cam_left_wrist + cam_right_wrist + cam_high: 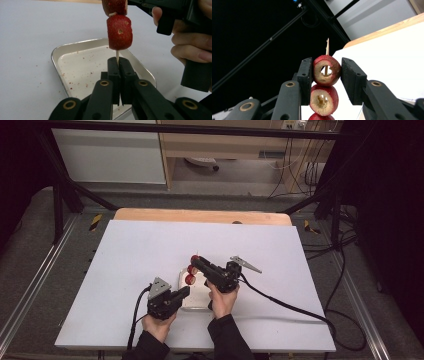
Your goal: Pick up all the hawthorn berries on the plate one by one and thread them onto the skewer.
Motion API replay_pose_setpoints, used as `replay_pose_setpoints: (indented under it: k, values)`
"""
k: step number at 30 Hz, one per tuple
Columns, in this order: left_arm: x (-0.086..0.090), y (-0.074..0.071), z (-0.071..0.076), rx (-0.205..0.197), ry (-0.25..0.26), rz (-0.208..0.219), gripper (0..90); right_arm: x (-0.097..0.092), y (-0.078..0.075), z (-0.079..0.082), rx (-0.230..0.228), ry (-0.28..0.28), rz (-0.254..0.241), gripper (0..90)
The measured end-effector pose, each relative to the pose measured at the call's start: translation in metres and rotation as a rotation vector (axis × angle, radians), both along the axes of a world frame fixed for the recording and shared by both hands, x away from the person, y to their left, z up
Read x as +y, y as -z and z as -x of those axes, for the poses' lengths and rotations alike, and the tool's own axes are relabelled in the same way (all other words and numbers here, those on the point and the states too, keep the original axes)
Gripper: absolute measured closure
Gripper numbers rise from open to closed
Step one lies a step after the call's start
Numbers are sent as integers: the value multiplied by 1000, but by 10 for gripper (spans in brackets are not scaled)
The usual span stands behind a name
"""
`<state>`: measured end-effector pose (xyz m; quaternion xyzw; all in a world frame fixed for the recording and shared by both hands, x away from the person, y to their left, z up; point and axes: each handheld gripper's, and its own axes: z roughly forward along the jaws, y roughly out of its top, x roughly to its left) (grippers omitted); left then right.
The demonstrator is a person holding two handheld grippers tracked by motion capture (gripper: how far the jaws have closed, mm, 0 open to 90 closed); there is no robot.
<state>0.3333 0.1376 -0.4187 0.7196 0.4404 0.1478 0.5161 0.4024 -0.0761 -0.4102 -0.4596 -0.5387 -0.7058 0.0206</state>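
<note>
A thin wooden skewer (117,53) stands upright over a small metal tray (57,51). Three cored red fruits are threaded on it, seen as a red stack (190,270) in the high view. My left gripper (117,60) is shut on the bare stick just below the lowest fruit (119,32). My right gripper (327,70) is shut on the top fruit (319,78), one pad on each side. The skewer's tip (327,45) pokes out above that fruit, and a second fruit (323,98) sits right beneath it. In the high view the left gripper (186,291) reaches from the lower left and the right gripper (196,261) from the right.
The tray (197,299) lies on a white table top (150,250) with red crumbs inside it. The hand (190,47) holding the right gripper is close on the right in the left gripper view. Cables trail from both grippers toward the table's near edge.
</note>
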Motion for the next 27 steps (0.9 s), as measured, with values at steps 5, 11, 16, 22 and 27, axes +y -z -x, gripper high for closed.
replay_pose_setpoints:
  k: [5, 11, 16, 22, 27]
  values:
    - [0, 1, 1, -3, 2, -7, 880, 2, 4, 2, 2, -12, 16, 628]
    - [4, 2, 0, -1, 10, -18, 881, -1, -1, 3, -28, -16, 50, 549]
    - [9, 4, 1, -6, 22, -37, 881, -8, -10, 4, -47, -38, 152, 455]
    - [16, 6, 1, -3, 27, -44, 881, -20, -14, 3, -40, -91, 309, 305]
    - [20, 6, 1, -1, 42, -66, 880, -31, -14, 2, -23, -131, 389, 176]
